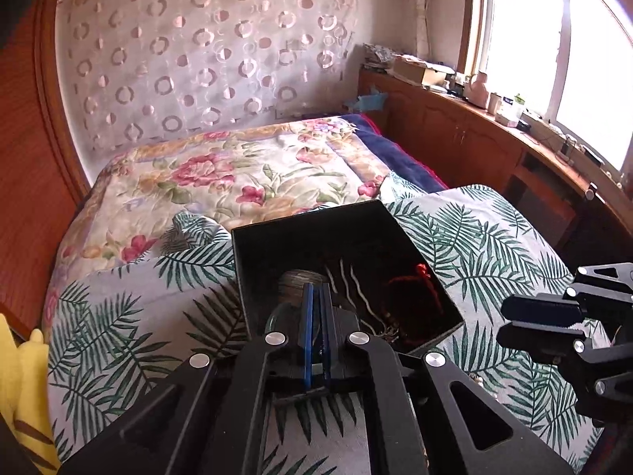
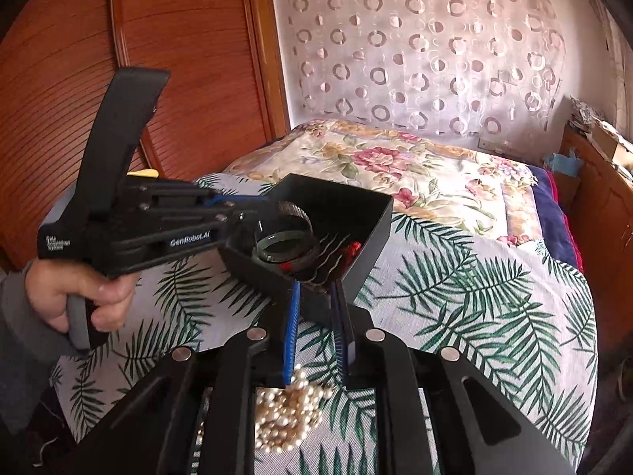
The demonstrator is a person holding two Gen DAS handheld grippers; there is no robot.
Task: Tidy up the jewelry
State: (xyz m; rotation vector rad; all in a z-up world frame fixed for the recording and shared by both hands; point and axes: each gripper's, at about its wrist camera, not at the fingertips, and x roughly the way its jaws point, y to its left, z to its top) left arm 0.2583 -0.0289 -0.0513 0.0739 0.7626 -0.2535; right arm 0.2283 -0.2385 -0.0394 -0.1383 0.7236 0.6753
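Here the left gripper [image 1: 316,297] reaches over the near edge of an open black box [image 1: 312,229] that sits on a palm-leaf cloth [image 1: 474,237] spread over the bed. Its blue-lined fingers [image 1: 307,316] are clenched together on the rim of a dark translucent bangle [image 2: 287,251], which hangs tilted over the inside of the box; in the right wrist view the ring of the bangle shows whole, just past the fingertips. Behind it, against the box's left wall, stands a second, ribbed silvery bangle [image 2: 292,211]. On the box floor lie several pale wavy hair pins [image 1: 352,281] side by side, and to their right a dark red beaded piece with a red cord [image 1: 415,293].

The right gripper [image 2: 316,297] hovers just short of the box's near corner, its fingers [image 2: 292,316] released with a clear gap between them and nothing gripped. Below them, on the cloth, lies a heap of cream pearl beads [image 2: 289,411], close to the gripper's body and outside the box. A person's hand [image 2: 79,297] in a grey sleeve holds the left gripper's handle.

Beyond the cloth a floral quilt [image 1: 237,166] covers the rest of the bed, with a curtain of ring patterns [image 1: 198,59] on the wall behind.
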